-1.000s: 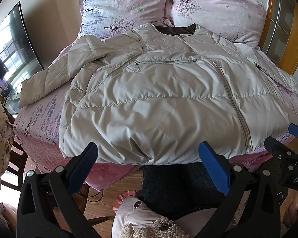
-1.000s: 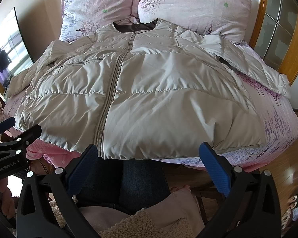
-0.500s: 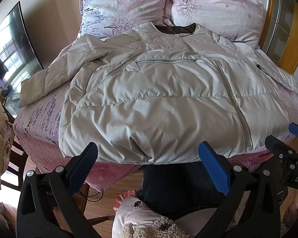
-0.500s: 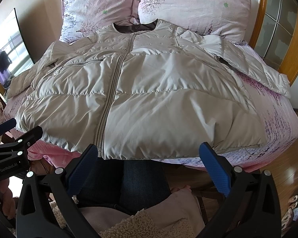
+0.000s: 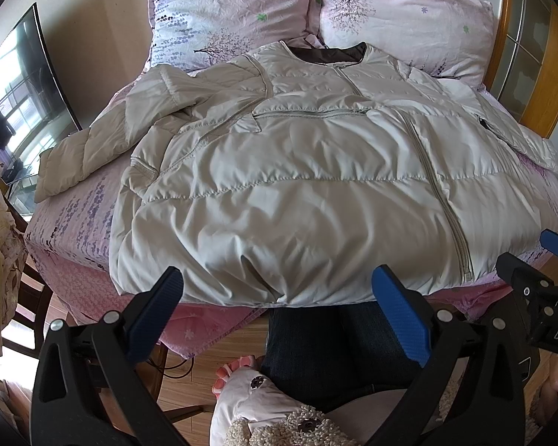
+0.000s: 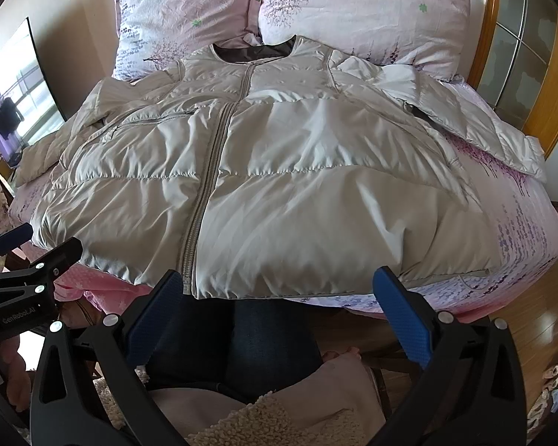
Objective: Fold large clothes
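A large beige puffer jacket [image 5: 297, 171] lies front up and zipped on the pink bed, collar toward the pillows, hem at the near edge; it also shows in the right wrist view [image 6: 279, 171]. Its left sleeve [image 5: 93, 148] is bent out to the left; its right sleeve [image 6: 476, 122] lies out to the right. My left gripper [image 5: 279, 308] is open and empty, just short of the hem. My right gripper [image 6: 279, 308] is open and empty, just short of the hem near the zipper's lower end [image 6: 188, 260].
Two pink flowered pillows [image 5: 401, 18] lean against the wooden headboard [image 6: 547, 93]. A dark TV screen [image 5: 22, 85] stands at the left wall. The person's legs [image 5: 331, 342] are against the bed's near edge. A wooden chair [image 5: 29, 297] stands at the left.
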A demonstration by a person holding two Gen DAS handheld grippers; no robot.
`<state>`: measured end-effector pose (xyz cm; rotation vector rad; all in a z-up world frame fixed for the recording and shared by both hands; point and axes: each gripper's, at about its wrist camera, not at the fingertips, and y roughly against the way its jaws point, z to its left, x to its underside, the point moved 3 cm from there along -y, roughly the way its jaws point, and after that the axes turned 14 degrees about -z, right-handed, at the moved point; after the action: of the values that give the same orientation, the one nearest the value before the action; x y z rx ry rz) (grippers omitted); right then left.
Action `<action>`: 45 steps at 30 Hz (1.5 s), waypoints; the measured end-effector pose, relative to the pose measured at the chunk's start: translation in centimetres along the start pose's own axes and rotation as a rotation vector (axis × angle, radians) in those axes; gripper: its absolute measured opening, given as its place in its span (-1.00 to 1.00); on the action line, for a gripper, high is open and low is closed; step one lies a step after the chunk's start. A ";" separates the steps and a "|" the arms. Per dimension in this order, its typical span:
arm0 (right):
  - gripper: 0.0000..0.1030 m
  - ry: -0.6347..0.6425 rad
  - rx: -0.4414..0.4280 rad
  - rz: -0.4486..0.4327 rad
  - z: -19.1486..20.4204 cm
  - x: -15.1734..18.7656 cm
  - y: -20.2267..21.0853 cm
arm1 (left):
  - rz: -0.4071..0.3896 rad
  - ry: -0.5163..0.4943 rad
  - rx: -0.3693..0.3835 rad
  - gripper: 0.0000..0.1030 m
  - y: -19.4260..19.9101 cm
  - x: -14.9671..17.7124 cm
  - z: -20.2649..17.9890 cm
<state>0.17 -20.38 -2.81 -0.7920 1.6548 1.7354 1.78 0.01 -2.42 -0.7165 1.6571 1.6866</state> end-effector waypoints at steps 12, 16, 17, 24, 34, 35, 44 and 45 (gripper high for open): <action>0.97 -0.002 -0.003 -0.002 0.0 0.0 0.0 | 0.000 0.000 -0.001 0.96 0.0 0.0 0.0; 0.97 -0.003 -0.003 -0.002 -0.1 0.0 0.0 | 0.000 -0.001 0.000 0.96 0.0 0.0 0.0; 0.97 -0.003 -0.003 -0.002 -0.1 0.0 0.0 | 0.000 -0.001 -0.001 0.96 0.0 0.0 0.0; 0.97 -0.004 -0.004 -0.002 0.0 0.0 0.0 | 0.001 -0.001 -0.001 0.96 0.0 0.0 0.0; 0.97 -0.018 -0.019 -0.017 -0.2 -0.5 0.0 | 0.019 0.045 0.055 0.96 -0.5 0.2 0.0; 0.97 -0.022 -0.024 -0.030 -0.3 -0.7 0.1 | 0.023 0.053 0.073 0.96 -0.6 0.5 -0.1; 0.97 -0.237 -0.045 -0.292 -9.0 -6.8 0.9 | -0.071 0.047 0.152 0.96 0.4 -1.4 0.0; 0.97 -0.272 -0.041 -0.308 -10.2 -7.2 0.7 | -0.108 0.059 0.138 0.96 0.6 -1.9 0.6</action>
<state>4.37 -30.78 2.71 -0.7474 1.2497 1.5832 2.51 0.42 -0.55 -0.7805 1.7247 1.4738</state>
